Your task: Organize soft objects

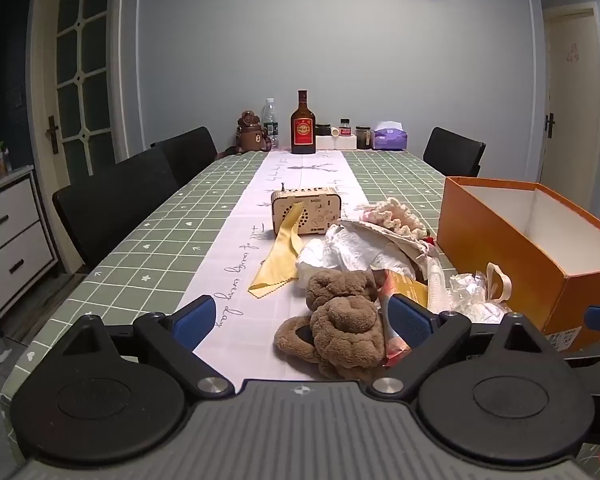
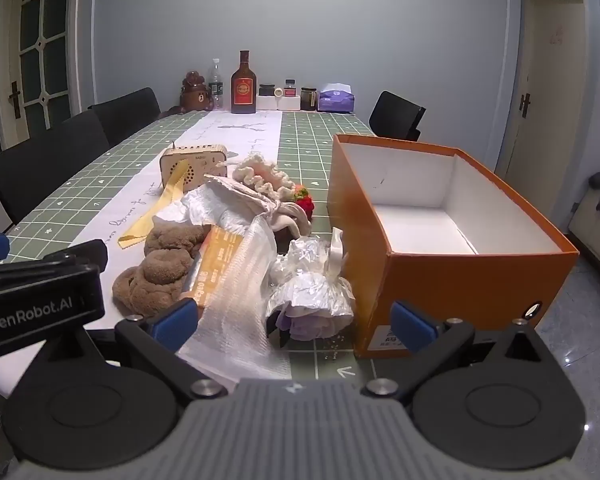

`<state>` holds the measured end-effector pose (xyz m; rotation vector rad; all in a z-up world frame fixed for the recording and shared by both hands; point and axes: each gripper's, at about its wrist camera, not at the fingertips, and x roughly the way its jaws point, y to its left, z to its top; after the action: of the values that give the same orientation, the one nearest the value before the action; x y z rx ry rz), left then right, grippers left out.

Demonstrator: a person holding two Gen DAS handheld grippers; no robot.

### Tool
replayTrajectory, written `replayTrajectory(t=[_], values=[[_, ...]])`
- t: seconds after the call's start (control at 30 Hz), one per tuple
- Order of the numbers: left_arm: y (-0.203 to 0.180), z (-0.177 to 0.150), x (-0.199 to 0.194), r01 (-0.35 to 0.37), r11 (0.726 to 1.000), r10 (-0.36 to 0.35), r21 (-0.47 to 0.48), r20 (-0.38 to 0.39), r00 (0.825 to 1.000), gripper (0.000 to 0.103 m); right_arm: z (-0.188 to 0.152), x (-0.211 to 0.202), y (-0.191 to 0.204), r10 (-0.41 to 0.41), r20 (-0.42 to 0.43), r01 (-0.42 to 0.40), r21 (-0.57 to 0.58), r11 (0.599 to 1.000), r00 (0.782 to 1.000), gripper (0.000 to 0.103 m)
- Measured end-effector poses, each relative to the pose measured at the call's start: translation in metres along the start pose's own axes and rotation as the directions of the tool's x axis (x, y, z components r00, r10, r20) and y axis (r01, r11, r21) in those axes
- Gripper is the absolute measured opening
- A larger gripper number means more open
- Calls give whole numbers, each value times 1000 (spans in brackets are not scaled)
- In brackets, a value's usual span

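Note:
A pile of soft things lies on the table beside an open, empty orange box (image 1: 500, 248) (image 2: 452, 280). It holds a brown plush toy (image 1: 340, 320) (image 2: 160, 272), a yellow cloth (image 1: 280, 252) (image 2: 160, 212), a cream crochet piece (image 1: 396, 214) (image 2: 264, 178), a white drawstring bag (image 2: 236, 196), bubble wrap (image 2: 244, 300) and a foil-wrapped bundle (image 2: 312, 292). My left gripper (image 1: 300, 320) is open, its blue pads on either side of the plush toy. My right gripper (image 2: 296, 322) is open around the bubble wrap and the foil bundle.
A small wooden radio (image 1: 306, 212) stands behind the pile. A brown bottle (image 1: 302, 124), jars, a tissue pack (image 1: 390, 136) and a bear figure (image 1: 250, 132) line the far edge. Black chairs (image 1: 112, 204) stand along the left side and far right.

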<state>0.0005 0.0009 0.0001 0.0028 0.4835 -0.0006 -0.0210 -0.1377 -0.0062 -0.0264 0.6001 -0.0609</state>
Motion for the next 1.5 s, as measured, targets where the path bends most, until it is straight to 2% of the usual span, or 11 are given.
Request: replayTrajectory(t=[0.03,0.3,0.67,1.5], values=[[-2,-1,-1,-19,999,18,44,25,1000,103,0,0,-1,0,1,0,0,1000,1000,100],[-3,-2,-5,12,1000,-12,26,16,1000,103,-2,0,1,-11,4,11,-17,1000,1000,100],[-2,-3,2,4,1000,-4,15,2,1000,103,-2,6,-1,9,-26,-9,0,1000,1000,100],[-2,-4,5,6,1000,-6,2,-18,1000,103,-2,6,0,-13,-25,12,-14,1000,1000,100]])
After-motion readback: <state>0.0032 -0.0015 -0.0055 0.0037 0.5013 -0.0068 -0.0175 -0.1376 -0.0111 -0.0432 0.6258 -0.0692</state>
